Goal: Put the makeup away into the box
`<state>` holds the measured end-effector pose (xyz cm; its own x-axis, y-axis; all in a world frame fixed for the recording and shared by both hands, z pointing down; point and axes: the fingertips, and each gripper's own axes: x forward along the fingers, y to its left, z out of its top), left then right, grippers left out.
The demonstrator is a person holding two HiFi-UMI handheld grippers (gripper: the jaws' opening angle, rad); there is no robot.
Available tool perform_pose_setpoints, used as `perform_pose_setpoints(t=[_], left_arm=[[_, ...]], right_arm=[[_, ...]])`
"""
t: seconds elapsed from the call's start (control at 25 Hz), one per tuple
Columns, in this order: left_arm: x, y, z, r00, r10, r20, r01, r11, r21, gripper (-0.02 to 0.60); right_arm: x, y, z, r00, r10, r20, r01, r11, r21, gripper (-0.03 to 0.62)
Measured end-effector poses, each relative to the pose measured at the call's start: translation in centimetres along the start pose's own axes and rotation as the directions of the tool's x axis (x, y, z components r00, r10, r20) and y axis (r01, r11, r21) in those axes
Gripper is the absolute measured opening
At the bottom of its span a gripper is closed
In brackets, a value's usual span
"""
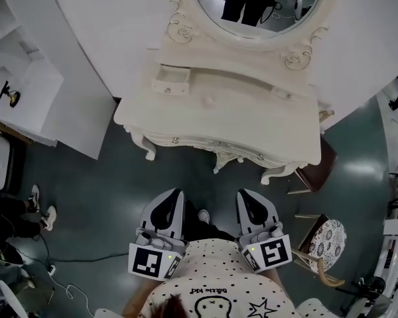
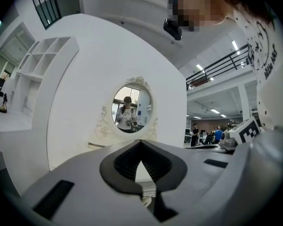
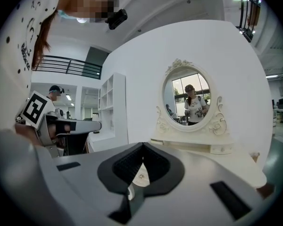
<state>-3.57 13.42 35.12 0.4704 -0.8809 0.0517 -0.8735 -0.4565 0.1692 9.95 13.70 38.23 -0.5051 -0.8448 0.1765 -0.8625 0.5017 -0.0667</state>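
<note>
Both jaw pairs pressed together, nothing between: left hand-held gripper point(image 1: 172, 193) and right hand-held gripper point(image 1: 247, 193) side by side over floor point(image 1: 106, 177), short of bench point(image 1: 252, 114). On bench top, below mirror point(image 1: 259, 5), small drawer box point(image 1: 170, 80), possibly task's box, well ahead of both.

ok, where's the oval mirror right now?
Head view, top centre: the oval mirror stands at the back of the white dressing table, against the white wall; both gripper views see it ahead.
</note>
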Motion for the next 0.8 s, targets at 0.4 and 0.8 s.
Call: perform_pose_setpoints(t=[0.4, 0.8], left_arm=[[5.7, 5.0, 0.9, 0.998, -0.066, -0.013, 0.066, 0.998, -0.011, -0.005], [11.6, 13.2, 4.3, 0.985, -0.168, -0.037, 0.169, 0.985, 0.02, -0.005]], right_arm=[[6.4, -1.6, 0.8, 0.998, -0.06, -0.011, 0.06, 0.998, 0.014, 0.006], [15.1, -1.6, 4.4, 0.985, -0.174, 0.012, 0.173, 0.984, 0.041, 0.006]])
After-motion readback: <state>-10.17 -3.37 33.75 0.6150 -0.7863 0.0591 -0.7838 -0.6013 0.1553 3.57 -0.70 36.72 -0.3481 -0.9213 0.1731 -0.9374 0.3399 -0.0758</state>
